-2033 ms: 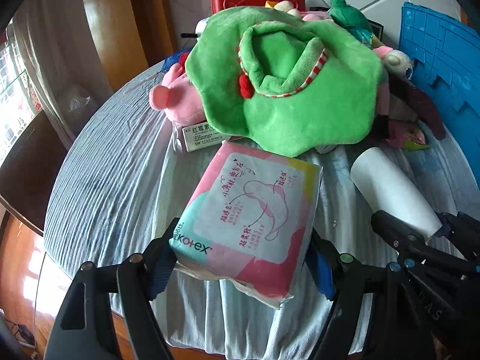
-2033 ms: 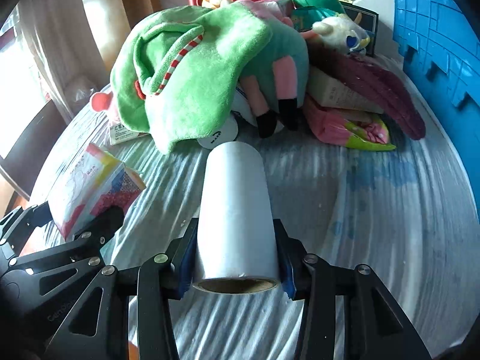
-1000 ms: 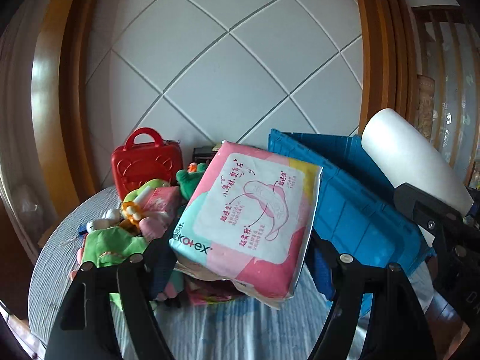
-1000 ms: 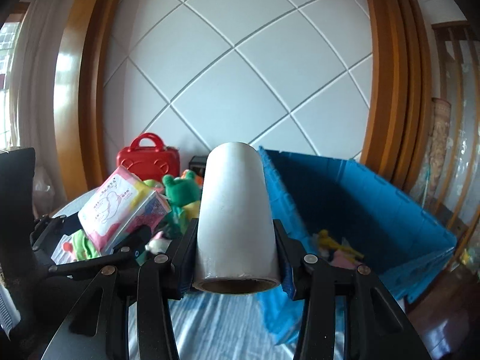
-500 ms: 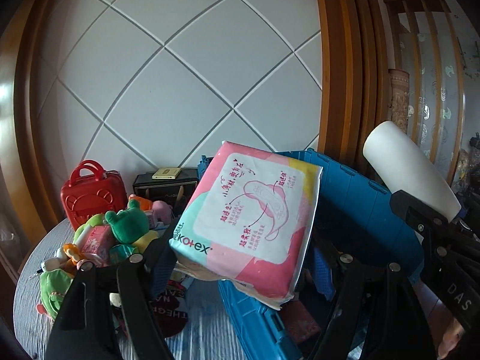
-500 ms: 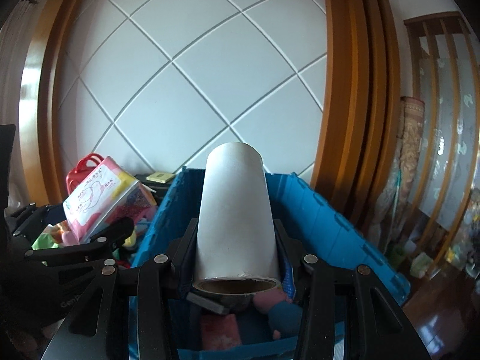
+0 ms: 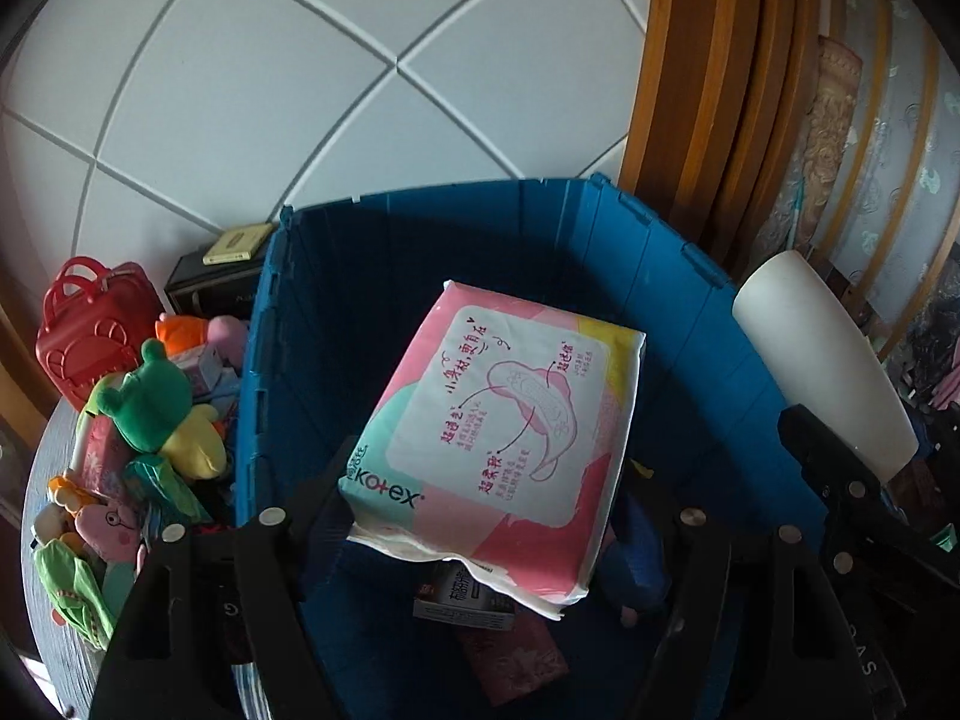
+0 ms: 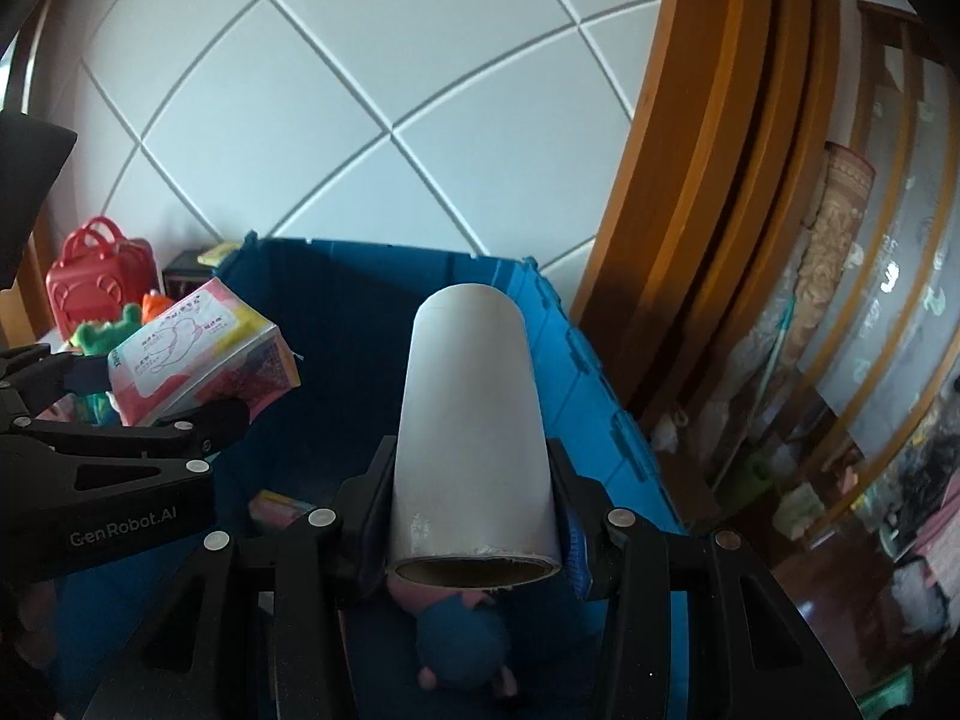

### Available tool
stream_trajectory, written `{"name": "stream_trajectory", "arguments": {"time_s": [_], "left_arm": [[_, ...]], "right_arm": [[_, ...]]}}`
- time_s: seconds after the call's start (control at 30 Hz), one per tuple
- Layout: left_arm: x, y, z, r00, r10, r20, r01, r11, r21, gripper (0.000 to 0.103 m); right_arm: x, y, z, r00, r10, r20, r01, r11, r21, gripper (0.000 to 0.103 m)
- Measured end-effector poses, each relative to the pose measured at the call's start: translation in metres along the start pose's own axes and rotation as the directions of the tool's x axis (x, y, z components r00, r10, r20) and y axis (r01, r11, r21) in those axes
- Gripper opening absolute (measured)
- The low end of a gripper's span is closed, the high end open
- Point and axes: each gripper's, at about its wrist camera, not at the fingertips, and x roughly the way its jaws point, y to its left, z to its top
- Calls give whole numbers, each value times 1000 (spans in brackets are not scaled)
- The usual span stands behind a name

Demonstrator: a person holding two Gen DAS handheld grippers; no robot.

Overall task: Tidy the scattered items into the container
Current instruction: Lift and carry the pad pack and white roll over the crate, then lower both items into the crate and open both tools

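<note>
My left gripper [image 7: 480, 516] is shut on a pink Kotex pad pack [image 7: 504, 438] and holds it above the open blue crate [image 7: 678, 300]. My right gripper [image 8: 474, 516] is shut on a white roll with a cardboard core [image 8: 474, 420], also held above the crate [image 8: 576, 360]. The roll shows at the right of the left wrist view [image 7: 822, 360]. The pad pack shows at the left of the right wrist view [image 8: 198, 354]. Inside the crate lie a small box [image 7: 462, 597], a pink packet [image 7: 516, 654] and a blue plush [image 8: 462, 642].
Left of the crate, plush toys [image 7: 150, 402] and packets are piled on the table. A red toy case [image 7: 90, 330] and a dark box [image 7: 204, 288] stand behind them by the tiled wall. Wooden frames [image 8: 720, 210] and clutter lie right of the crate.
Both grippers have lifted their items off the table, swung right and now tilt down over the blue crate's opening. Both grips are unchanged.
</note>
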Motion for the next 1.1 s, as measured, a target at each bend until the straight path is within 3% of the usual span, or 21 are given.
{"name": "stream_trajectory", "arguments": {"time_s": [0.13,0.27,0.4,0.5,0.63,0.7,0.83,0.97,1.1], "left_arm": [[53,-12,1,990,24,-140,-30,999,-39,75],[101,-10,-12,957,54,-286,-81,993,-83,75],[141,-14,-32,914,123,-387,-141,990,-19,75],[163,-13,-50,866,141,-479,-165,986,-7,75],[174,-21,-65,834,178,-522,-192,981,27,75],[179,-23,-71,821,162,-547,-177,984,27,76],[188,-26,-76,801,156,-579,-166,985,37,77],[191,-29,-75,802,162,-575,-169,985,43,85],[191,-28,-75,797,167,-580,-176,984,41,85]], "right_arm": [[64,-8,10,992,25,-121,-33,997,-63,45],[125,-7,3,967,35,-252,-64,992,-108,45],[183,-3,-17,920,52,-388,-110,985,-129,45],[220,5,-35,880,55,-472,-142,978,-151,45],[256,10,-64,809,66,-584,-170,978,-124,45],[264,9,-75,785,44,-619,-163,977,-138,45],[274,3,-87,752,41,-658,-159,980,-120,45],[276,0,-89,749,42,-662,-156,981,-114,45],[273,8,-87,752,43,-658,-156,981,-114,45]]}}
